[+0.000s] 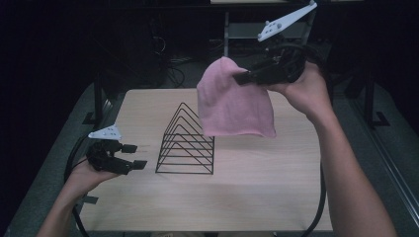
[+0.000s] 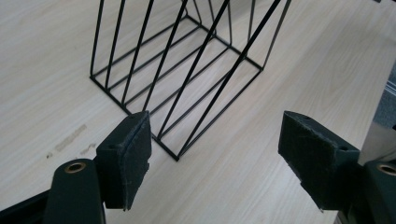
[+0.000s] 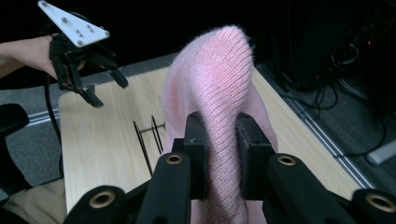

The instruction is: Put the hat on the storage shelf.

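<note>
Room: dark surroundings beyond the table; cables and a metal frame show dimly on the floor behind, grey floor to both sides.
Surface: pale wood-grain rectangular table top (image 1: 257, 197) with rounded far corners; a faint scuff mark shows on the wood in the left gripper view, near the rack.
Rack: black wire rack of triangular dividers (image 1: 187, 143), standing upright on the table left of centre, resting on its flat rectangular base; its bars stand apart from both grippers.
Hat: pink knitted woollen beanie hat (image 1: 232, 101), lifted clear of the table, hanging crown up and open rim down, above and to the right of the rack, not touching it.
Right gripper (image 3: 223, 140): raised high at the far right, jaws closed narrowly on a pinched fold of the hat near its crown; the black pads (image 3: 196, 149) press the knit from both sides.
Left gripper (image 1: 132, 156): low over the table's left edge, just left of the rack, jaws spread wide with nothing between them; the felt-faced pads (image 2: 133, 151) point toward the rack's near corner.
Cables: black leads trail from each gripper down past the table edges.
</note>
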